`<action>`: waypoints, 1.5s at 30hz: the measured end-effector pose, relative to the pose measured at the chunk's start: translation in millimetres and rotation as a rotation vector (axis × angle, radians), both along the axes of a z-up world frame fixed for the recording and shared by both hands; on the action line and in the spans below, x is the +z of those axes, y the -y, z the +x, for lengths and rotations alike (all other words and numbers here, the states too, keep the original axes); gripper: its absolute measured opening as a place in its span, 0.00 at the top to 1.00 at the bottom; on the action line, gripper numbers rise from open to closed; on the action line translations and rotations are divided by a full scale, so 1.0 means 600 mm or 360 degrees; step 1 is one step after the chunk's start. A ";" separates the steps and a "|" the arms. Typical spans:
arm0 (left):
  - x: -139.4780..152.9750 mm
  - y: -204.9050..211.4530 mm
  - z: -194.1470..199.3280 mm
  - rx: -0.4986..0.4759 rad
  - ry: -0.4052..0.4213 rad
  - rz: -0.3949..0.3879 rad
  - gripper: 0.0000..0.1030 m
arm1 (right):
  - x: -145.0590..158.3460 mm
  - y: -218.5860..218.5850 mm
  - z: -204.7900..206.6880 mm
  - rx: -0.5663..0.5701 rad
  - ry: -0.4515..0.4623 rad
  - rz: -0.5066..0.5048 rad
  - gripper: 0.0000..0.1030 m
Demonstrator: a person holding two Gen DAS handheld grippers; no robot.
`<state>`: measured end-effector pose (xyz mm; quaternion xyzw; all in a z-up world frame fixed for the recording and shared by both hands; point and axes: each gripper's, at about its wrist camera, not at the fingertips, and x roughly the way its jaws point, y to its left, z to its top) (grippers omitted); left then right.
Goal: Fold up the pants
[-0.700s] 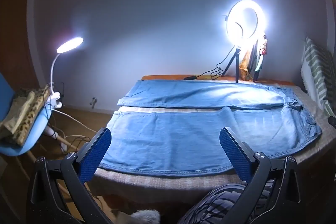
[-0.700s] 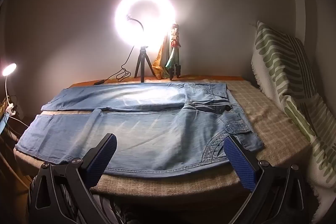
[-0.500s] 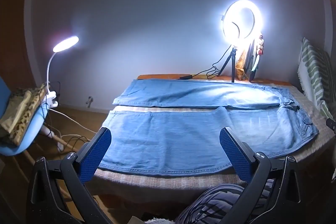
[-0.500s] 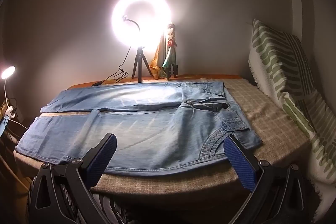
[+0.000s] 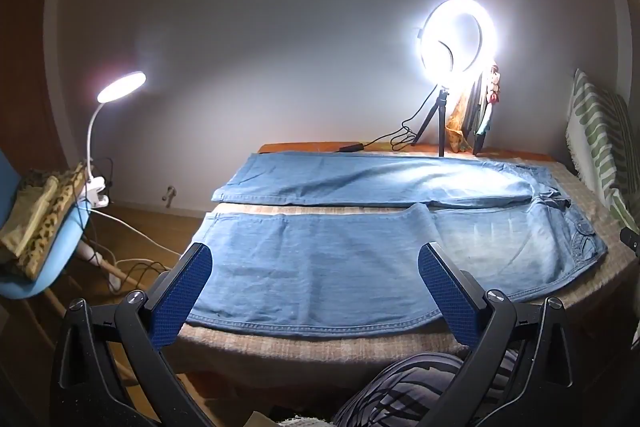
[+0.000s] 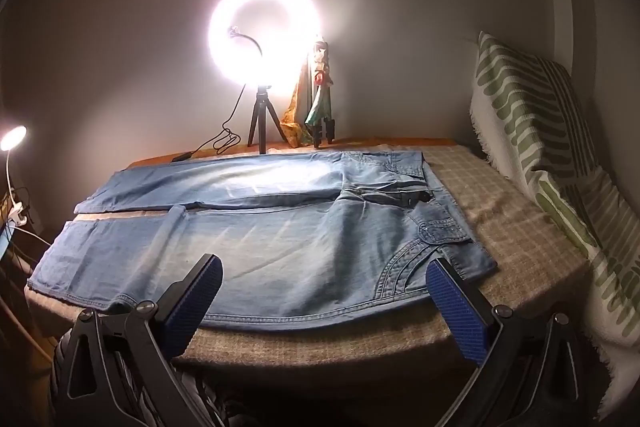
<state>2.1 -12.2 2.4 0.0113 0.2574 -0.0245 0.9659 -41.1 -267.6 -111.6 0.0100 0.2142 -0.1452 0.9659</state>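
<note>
Blue denim pants lie spread flat on a table covered with a beige checked cloth. The legs point left and the waist is at the right, and they also show in the right wrist view. My left gripper is open and empty, held above the near edge over the near leg. My right gripper is open and empty, held above the near edge close to the waist pocket.
A lit ring light on a tripod and a figurine stand at the table's back. A green striped cushion leans at the right. A desk lamp and a blue chair with folded cloth stand at the left.
Both views have shifted slightly: the left gripper drifted a little left and back up, the right gripper edged closer to the pants. The pants have not moved.
</note>
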 end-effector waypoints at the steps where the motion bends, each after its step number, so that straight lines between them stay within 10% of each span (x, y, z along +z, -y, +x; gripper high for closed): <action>1: 0.000 0.000 0.001 -0.0002 0.0000 -0.0001 0.00 | -0.001 0.000 -0.001 0.0002 0.0001 -0.0002 0.00; 45: -0.003 0.005 -0.002 -0.0007 0.0008 0.0005 0.00 | -0.008 -0.009 0.006 0.0017 0.0004 0.0002 0.00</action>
